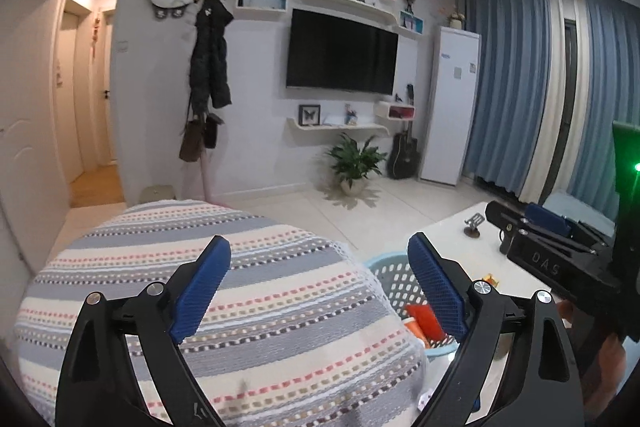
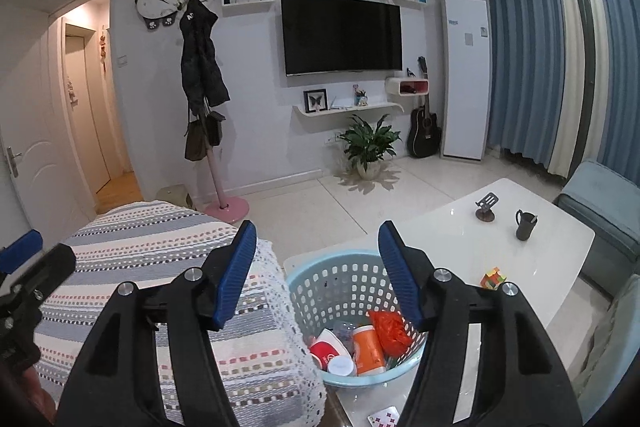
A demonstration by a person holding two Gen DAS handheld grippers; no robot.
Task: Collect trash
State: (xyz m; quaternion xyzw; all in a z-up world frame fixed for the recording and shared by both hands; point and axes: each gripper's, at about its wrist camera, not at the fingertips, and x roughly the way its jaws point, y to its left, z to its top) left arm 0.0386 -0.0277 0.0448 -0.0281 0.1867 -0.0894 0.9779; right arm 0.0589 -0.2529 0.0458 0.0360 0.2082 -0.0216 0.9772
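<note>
A light blue perforated basket (image 2: 304,275) stands on the near end of the white table (image 2: 440,227). Inside it lie a red paper cup (image 2: 324,349), an orange bottle (image 2: 368,349) and a crumpled red-orange bag (image 2: 390,331). My right gripper (image 2: 317,231) hangs open above the basket's left rim, nothing between its blue pads. My left gripper (image 1: 318,247) stands wide open over the striped cover (image 1: 200,307) of the sofa arm, left of the basket (image 1: 384,267), and holds nothing.
On the table lie a colour cube (image 2: 493,278), a black mug (image 2: 525,225), a small stand (image 2: 486,209) and a playing card (image 2: 384,417) near the front edge. A blue-grey seat (image 2: 600,203) is beyond the table. A potted plant (image 2: 368,143) and coat rack (image 2: 200,87) stand by the far wall.
</note>
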